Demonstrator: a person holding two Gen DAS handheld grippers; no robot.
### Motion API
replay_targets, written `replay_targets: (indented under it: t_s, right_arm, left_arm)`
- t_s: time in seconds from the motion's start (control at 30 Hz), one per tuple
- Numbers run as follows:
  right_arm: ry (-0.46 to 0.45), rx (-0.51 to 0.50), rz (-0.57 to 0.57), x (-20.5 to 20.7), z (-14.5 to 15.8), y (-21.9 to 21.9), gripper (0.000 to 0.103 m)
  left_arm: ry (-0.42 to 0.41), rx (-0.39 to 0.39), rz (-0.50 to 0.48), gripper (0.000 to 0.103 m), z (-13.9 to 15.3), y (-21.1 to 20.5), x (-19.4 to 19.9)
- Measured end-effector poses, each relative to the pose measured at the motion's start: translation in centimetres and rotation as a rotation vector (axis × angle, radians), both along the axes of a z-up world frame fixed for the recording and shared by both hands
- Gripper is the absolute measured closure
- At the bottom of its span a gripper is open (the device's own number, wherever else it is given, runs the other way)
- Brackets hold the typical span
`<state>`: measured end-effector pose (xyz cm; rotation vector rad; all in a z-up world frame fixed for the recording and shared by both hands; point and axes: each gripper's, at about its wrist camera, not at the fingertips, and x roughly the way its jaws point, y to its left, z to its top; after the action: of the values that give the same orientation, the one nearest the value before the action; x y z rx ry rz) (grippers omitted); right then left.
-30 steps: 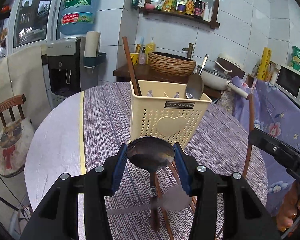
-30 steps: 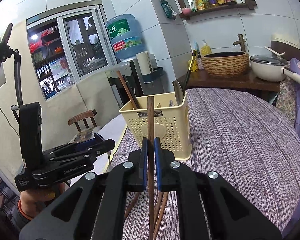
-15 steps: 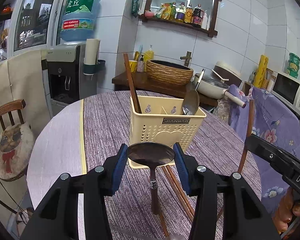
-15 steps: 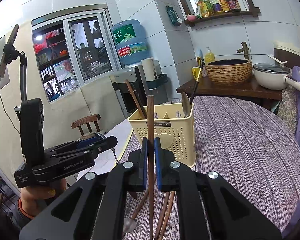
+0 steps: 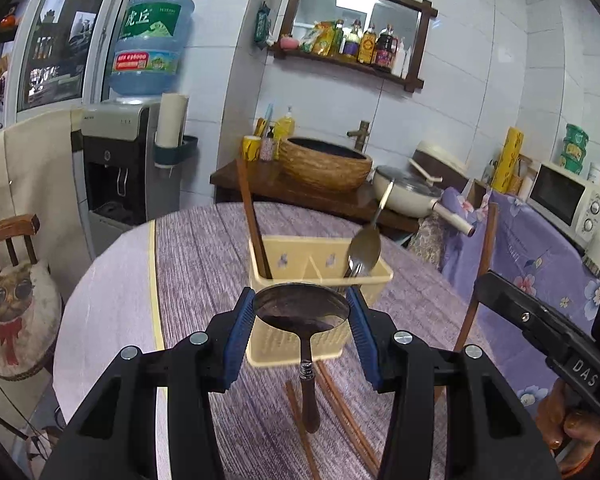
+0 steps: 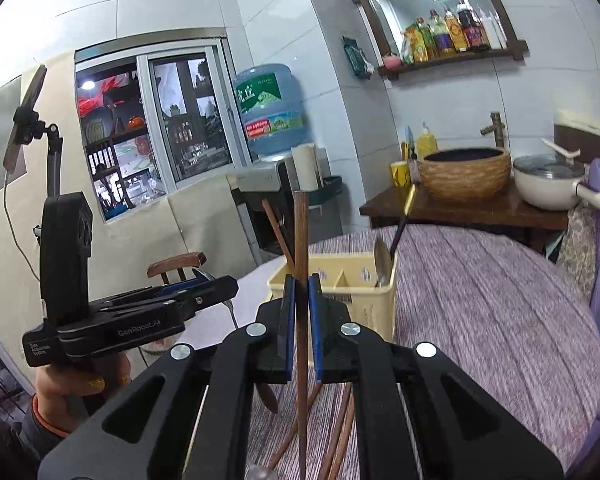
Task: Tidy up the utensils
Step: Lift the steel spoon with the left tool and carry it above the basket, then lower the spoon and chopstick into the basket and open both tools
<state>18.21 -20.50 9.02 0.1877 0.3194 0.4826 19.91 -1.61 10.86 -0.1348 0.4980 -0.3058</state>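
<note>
While the left gripper [image 5: 300, 316] clamps the round metal spoon bowl [image 5: 300, 308] above the cream perforated plastic utensil basket [image 5: 374, 276], only the right view shows the right gripper [image 6: 299, 300] pinching an upright brown wooden chopstick [image 6: 301, 240], both raised higher than before.

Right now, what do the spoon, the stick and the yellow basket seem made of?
Spoon: polished metal bowl that mirrors the room, and a dark handle, maybe wood. Stick: a brown, matte chopstick, likely wood. Basket: cream plastic, judging by its moulded holes.
</note>
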Motion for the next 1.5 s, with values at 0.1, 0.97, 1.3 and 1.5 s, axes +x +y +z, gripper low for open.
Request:
replay_targets:
  t_s: [0.1,0.97,1.3,1.5]
  right_arm:
    - [-0.075,0.004,-0.023,0.9,2.7,0.2,0.095]
    - [-0.162,-0.063,-0.223,10.4,2.0,2.4,0.095]
    - [-0.102,-0.078,-0.219,10.5,-0.8,2.3,0.095]
    - [-0.099,-0.090,-0.229,10.4,-0.9,2.1,0.095]
  left_arm:
    - [-0.056,-0.014,-0.005,0.057,3.1,0.1,0.6]
    - [-0.077,0.041,0.096,0.057,1.1,-1.2,7.7]
    - [-0.012,0.063,0.093,0.057,-1.8,-1.3,8.0]
    - [0.008,0.075,0.077,0.056,-2.8,-1.7,8.1]
